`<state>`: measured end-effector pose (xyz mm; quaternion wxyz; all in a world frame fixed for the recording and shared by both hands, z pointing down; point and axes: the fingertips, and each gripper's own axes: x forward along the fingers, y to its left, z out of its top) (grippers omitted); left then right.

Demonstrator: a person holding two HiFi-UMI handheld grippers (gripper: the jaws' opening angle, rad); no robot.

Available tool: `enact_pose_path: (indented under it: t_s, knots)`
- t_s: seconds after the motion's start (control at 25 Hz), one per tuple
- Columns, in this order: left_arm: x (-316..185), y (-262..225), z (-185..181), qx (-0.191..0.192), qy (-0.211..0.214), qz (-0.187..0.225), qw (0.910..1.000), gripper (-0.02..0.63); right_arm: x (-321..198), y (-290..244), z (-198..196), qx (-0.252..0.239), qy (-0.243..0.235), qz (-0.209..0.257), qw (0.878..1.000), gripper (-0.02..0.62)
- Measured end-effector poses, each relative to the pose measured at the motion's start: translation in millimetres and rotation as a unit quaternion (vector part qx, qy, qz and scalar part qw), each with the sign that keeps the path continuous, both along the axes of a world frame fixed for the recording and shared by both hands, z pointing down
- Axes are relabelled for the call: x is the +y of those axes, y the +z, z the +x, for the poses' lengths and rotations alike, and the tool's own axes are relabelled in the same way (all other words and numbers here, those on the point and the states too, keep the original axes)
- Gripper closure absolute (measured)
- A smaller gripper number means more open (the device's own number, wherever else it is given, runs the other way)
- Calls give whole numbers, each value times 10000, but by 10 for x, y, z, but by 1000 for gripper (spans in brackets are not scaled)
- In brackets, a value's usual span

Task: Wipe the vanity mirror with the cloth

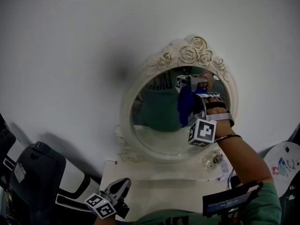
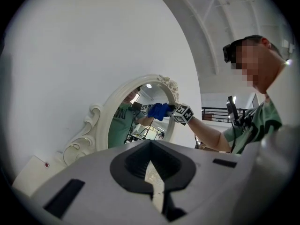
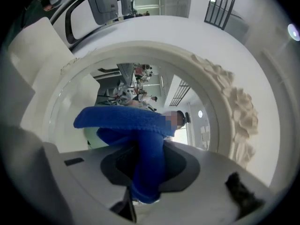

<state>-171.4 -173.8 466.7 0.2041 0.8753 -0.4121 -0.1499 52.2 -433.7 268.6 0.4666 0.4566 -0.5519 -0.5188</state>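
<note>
- Right gripper [image 3: 140,175]: jaws clamped on a blue cloth [image 3: 125,118]. The cloth runs up from between them and folds over into a thick band across the front.
- In the head view the right gripper [image 1: 196,102] reaches up to the vanity mirror [image 1: 127,108]. The cloth [image 1: 184,108] lies near the middle of the glass, a little toward 1 o'clock.
- Contact: the cloth looks pressed against the glass, since its reflection seems to meet it. This is a judgement; no view shows the touching edge cleanly.
- Left gripper [image 2: 152,172]: jaws closed together, with nothing between them.
- In the head view the left gripper [image 1: 117,191] hangs low at 7 o'clock of the mirror, well apart from it and taking no part.
- Mirror: oval glass in a cream carved frame, with roses at 12 o'clock and scrollwork at 7 o'clock. It stands upright on a white shelf [image 1: 154,172] against a white wall [image 1: 70,41].
- A small bottle [image 1: 215,159] sits at 5 o'clock, just beside the foot of the frame.
- Progress: wiping appears to be under way, with the cloth gripped and on the glass.
- No smear, streak or clean-versus-dull boundary shows in any view, so how much of the glass is done cannot be told.
- Left to do, as a judgement: the band from 7 to 11 o'clock, the bottom arc near 6 o'clock and the edge along the frame. The cloth sits away from all of these.
- Risk: pressing hard above the middle could rock the free-standing mirror back toward the wall.
</note>
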Motion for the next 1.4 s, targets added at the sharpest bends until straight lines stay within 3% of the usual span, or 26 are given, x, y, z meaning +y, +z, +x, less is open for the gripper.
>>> enact_pose_path:
  t_s: [0.24, 0.48, 0.6, 0.72, 0.88, 1.04, 1.16, 1.4]
  knots:
    - [-57, -16, 206, -36, 235, -3, 9997, 609, -78, 26, 1101, 35, 968, 48, 9953, 491]
    - [-27, -18, 186, -37, 193, -6, 9998, 609, -94, 40, 1245, -73, 1264, -37, 9919, 491]
    - [11, 18, 76, 2, 57, -69, 10000, 609, -24, -1, 810, -142, 720, 25, 9973, 491]
    - [68, 67, -46, 62, -99, -128, 9998, 609, 93, 67, -60, 6, -235, 53, 9997, 491]
    - [183, 97, -221, 102, -301, -153, 9994, 609, 221, 261, -1211, 129, -1128, -84, 9935, 491]
    - [271, 97, -406, 127, -524, -153, 9984, 609, 265, 328, -1997, 195, -1580, -171, 9871, 491]
    - [335, 113, -530, 163, -674, -135, 9975, 609, 212, 333, -2244, 232, -1551, -191, 9874, 491]
    - [366, 165, -663, 231, -779, -217, 9965, 609, 151, 373, -2238, 313, -1356, -176, 9901, 491]
